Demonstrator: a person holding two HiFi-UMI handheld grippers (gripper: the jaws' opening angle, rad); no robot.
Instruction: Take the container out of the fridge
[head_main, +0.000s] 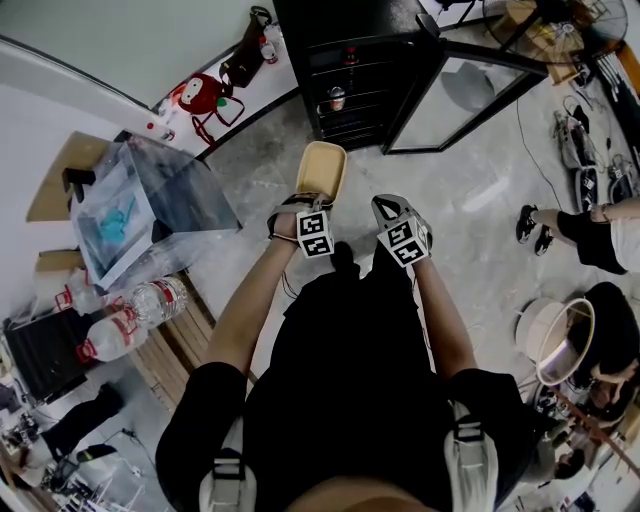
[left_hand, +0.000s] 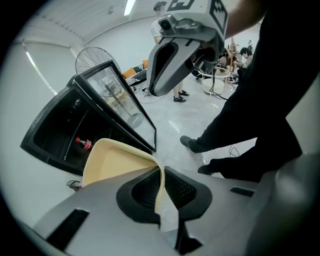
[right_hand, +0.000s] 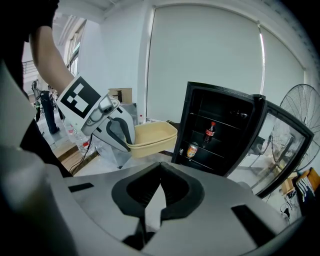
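The beige container (head_main: 322, 170) is held in the air in front of the black fridge (head_main: 350, 70), outside it. My left gripper (head_main: 310, 203) is shut on the container's near wall; in the left gripper view the thin beige wall (left_hand: 115, 160) runs down between the jaws of the left gripper (left_hand: 161, 187). My right gripper (head_main: 390, 208) hangs beside it to the right, shut and empty (right_hand: 160, 182). From the right gripper view the container (right_hand: 152, 136) sits level in the left gripper (right_hand: 107, 125).
The fridge door (head_main: 470, 95) stands open to the right. A cola bottle (right_hand: 211, 132) and a can (right_hand: 191, 150) rest on fridge shelves. A clear plastic box (head_main: 150, 205) and water bottles (head_main: 150, 300) are to the left. People sit at the right (head_main: 600, 230).
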